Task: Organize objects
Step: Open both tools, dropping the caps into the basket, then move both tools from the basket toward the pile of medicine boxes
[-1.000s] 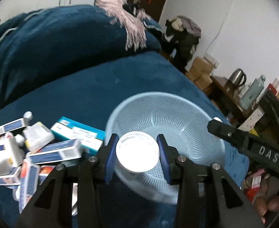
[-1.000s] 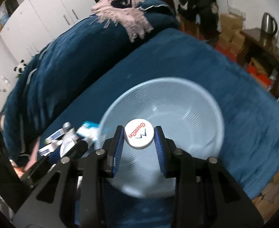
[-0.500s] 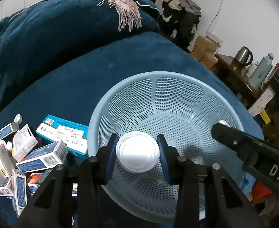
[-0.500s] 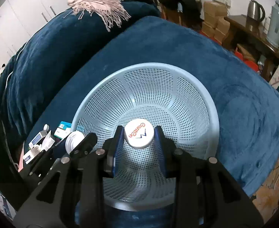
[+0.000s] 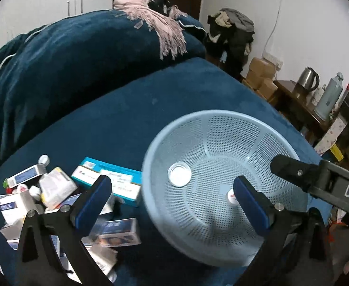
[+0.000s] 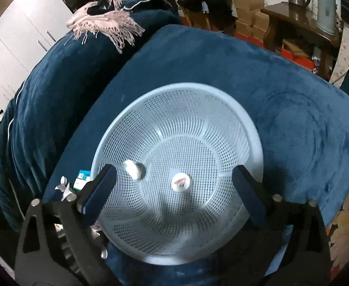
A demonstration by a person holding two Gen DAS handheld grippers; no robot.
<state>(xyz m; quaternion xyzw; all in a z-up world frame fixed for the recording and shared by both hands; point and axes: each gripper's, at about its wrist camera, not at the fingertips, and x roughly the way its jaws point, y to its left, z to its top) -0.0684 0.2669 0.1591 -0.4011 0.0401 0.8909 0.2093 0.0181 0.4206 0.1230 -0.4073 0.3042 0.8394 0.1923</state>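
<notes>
Left tool (image 5: 172, 196): your jaws had just been opening and stood wide apart, with nothing pressed between the blue pads.
Right tool (image 6: 174, 189): your jaws had just been opening too and stood wide, gripping nothing.
Basket (image 6: 250, 128): pale blue and perforated, it sat on the dark blue bed cover (image 6: 222, 59), below both of your tools.
White jar (image 5: 179, 174): it lay loose on the basket floor, clear of your left pads; the right wrist view caught it as a blurred white shape (image 6: 132, 168).
Printed-cap bottle (image 6: 181, 183): it sat on the basket floor between your right pads, touching neither; its cap lettering was too small to read.
Medicine boxes (image 5: 107, 178): they lay heaped on the cover just beside the basket's left side.
Hidden: your left tool's frame covered the near boxes, and its right finger cut off most of the bottle (image 5: 231, 196) in that view.
Blur: the basket rim was smeared in both views.
</notes>
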